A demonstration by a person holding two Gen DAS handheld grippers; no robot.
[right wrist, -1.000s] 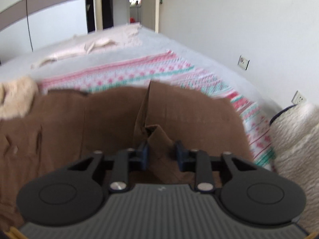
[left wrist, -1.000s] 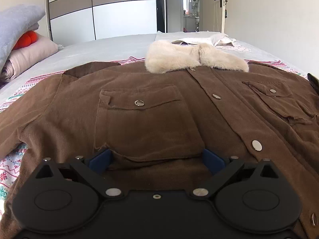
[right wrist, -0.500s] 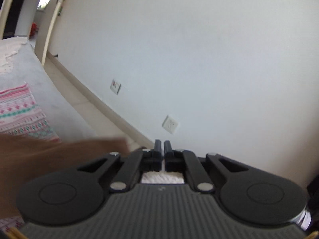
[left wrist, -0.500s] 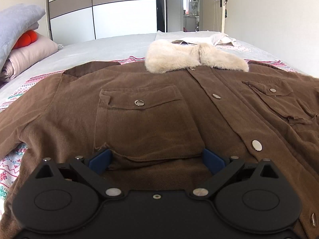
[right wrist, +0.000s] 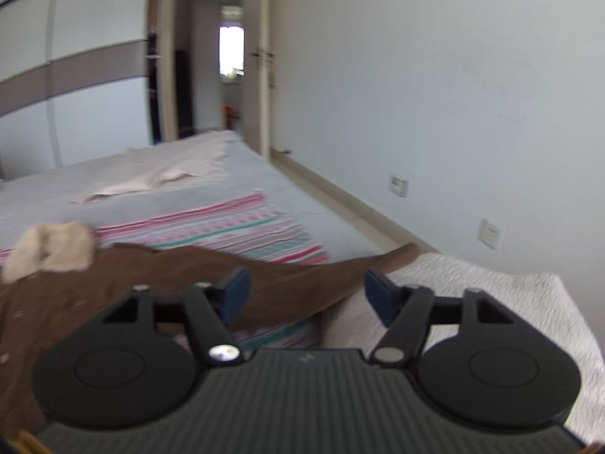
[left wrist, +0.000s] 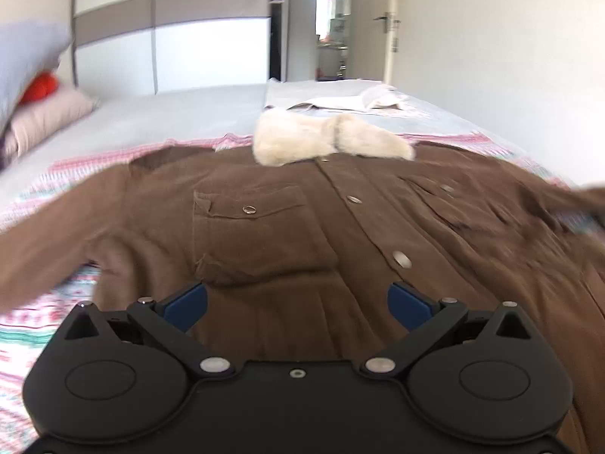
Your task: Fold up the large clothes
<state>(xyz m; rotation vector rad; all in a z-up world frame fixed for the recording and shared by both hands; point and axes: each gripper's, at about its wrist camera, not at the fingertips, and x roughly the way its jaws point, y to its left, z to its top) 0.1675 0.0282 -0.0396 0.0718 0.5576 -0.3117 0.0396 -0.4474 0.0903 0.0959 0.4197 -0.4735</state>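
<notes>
Tongs left (left wrist: 297, 300) released above brown jacket (left wrist: 302, 227); right tongs (right wrist: 304, 295) opening, empty; no legible writing.

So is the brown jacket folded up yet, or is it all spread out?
Spread out. The brown jacket lies flat on the bed, front up, buttons, pockets and fluffy collar showing, both sleeves stretched sideways. No fold made yet.

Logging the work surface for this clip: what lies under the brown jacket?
The brown jacket lies on a pink-and-teal patterned blanket, which shows along its edges, over a grey bed sheet. Anything directly beneath its middle is covered.
</notes>
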